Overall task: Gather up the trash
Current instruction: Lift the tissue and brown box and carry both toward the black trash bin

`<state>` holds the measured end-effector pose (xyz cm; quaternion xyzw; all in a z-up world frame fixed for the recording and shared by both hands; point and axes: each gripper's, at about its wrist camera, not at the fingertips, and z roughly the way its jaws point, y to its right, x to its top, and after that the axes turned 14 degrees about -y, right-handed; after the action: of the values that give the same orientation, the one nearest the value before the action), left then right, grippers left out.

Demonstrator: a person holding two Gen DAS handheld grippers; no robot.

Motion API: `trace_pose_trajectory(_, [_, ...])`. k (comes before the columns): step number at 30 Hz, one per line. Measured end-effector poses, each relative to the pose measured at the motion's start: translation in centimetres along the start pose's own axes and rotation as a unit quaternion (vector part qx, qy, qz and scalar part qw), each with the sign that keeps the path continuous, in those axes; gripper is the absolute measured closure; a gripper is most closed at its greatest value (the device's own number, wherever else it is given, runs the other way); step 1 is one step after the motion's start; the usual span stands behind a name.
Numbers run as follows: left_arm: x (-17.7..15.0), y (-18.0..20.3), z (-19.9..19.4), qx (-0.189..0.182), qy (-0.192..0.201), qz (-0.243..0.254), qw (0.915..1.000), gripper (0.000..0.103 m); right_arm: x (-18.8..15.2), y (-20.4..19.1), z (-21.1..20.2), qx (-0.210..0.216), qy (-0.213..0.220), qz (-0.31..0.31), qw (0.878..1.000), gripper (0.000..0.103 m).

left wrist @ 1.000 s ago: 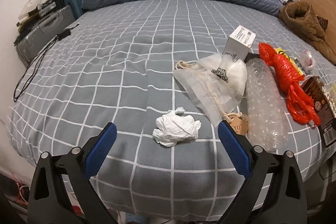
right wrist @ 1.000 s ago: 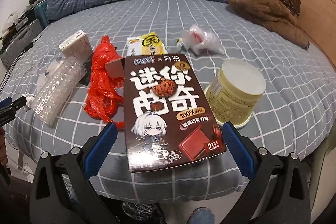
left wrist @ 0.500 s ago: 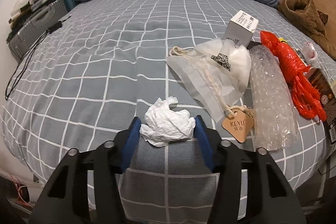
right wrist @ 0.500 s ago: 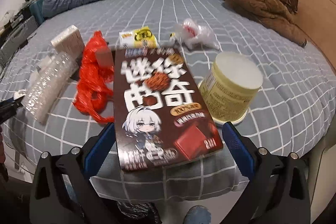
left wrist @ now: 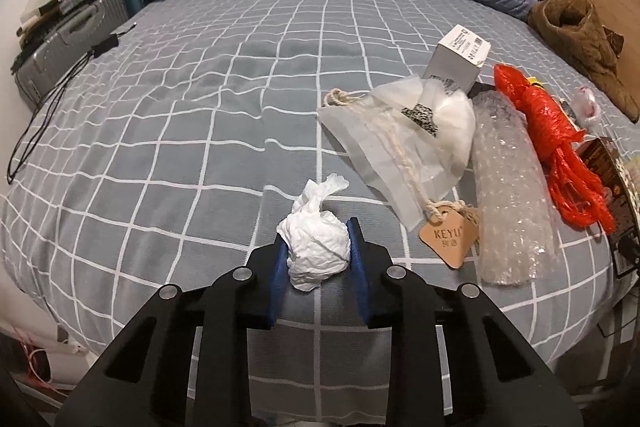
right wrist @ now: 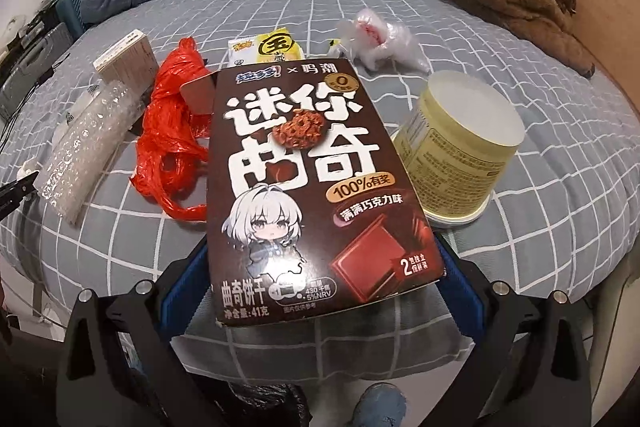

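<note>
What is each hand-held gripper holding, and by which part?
The left hand-held gripper pinches the tissue wad across its middle. The right hand-held gripper brackets the near end of the cookie box; contact cannot be told.

The brown cookie box (right wrist: 316,183) bears large white "迷你曲奇", "100%有奖", "满满巧克力味", "曲奇饼干", "净含量:41克" and "2"; the tan paper tag (left wrist: 449,238) on the drawstring pouch (left wrist: 404,143) reads "KEYU"; the yellow packet (right wrist: 266,49) shows "宝".

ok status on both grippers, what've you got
Left gripper shut on crumpled tissue. Right gripper astride cookie box, grip unclear. Nothing blocking; yellow tub beside box.
</note>
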<state>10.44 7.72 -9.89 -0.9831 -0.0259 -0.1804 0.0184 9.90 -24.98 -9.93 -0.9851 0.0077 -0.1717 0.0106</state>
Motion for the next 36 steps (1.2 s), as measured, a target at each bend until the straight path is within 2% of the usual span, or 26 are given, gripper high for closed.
trace_pose_trajectory(7, [-0.3, 0.4, -1.1, -0.01, 0.015, 0.009, 0.9998, 0.077, -0.2, -0.4, -0.8, 0.003, 0.014, -0.006, 1.0, 0.012])
trace_pose_trajectory(19, [-0.7, 1.9, -2.6, -0.017, 0.034, 0.019, 0.9991, 0.077, -0.7, -1.3, -4.3, -0.007, 0.063, -0.007, 0.998, 0.013])
trace_pose_trajectory(30, [-1.5, 2.7, -5.2, -0.049, 0.06, 0.021, 0.9968, 0.077, -1.4, -2.4, -7.3, -0.023, 0.116, -0.003, 0.993, 0.013])
trace_pose_trajectory(36, [-2.1, 3.3, -6.8, -0.069, 0.08, 0.021, 0.9942, 0.077, -1.9, -3.2, -8.6, -0.023, 0.13, -0.013, 0.991, 0.013])
